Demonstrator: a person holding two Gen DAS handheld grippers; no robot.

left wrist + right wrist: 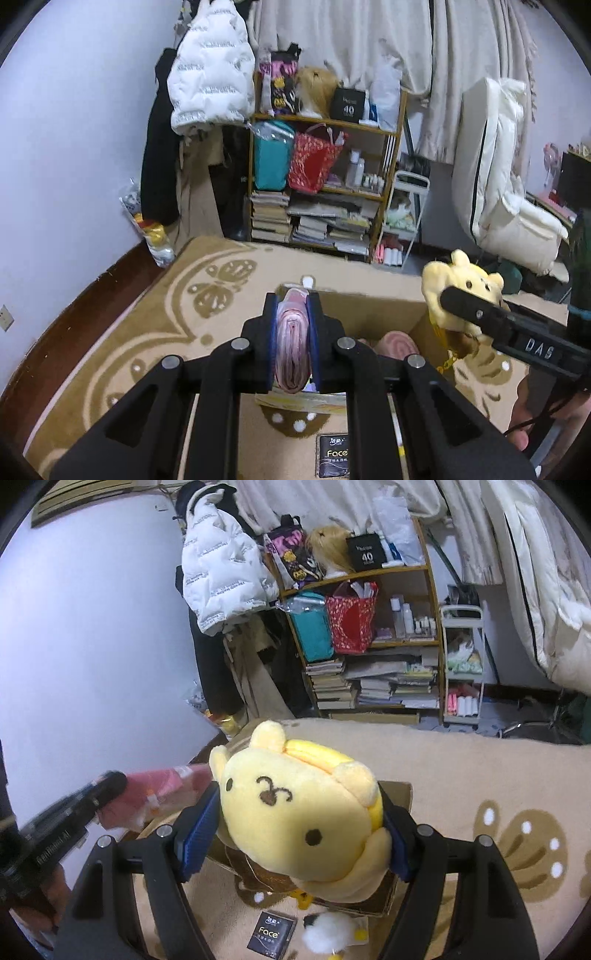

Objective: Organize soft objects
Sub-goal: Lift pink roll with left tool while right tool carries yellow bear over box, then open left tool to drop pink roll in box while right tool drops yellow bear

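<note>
We see a beige patterned carpet [122, 332] spread over the floor, and on it an open cardboard box [373, 310] with a pink roll [400, 343] lying inside. Our right tongs [301, 819] are closed on a yellow plush toy [303, 812], its face squeezed between the blue pads and held above the box. Our left tongs [293, 332] are closed on a pink folded cloth [291, 350], pinched upright between the fingers over the box's near edge. On the carpet near the box lie a black packet [271, 936] and a small white fluffy toy [327, 936].
</note>
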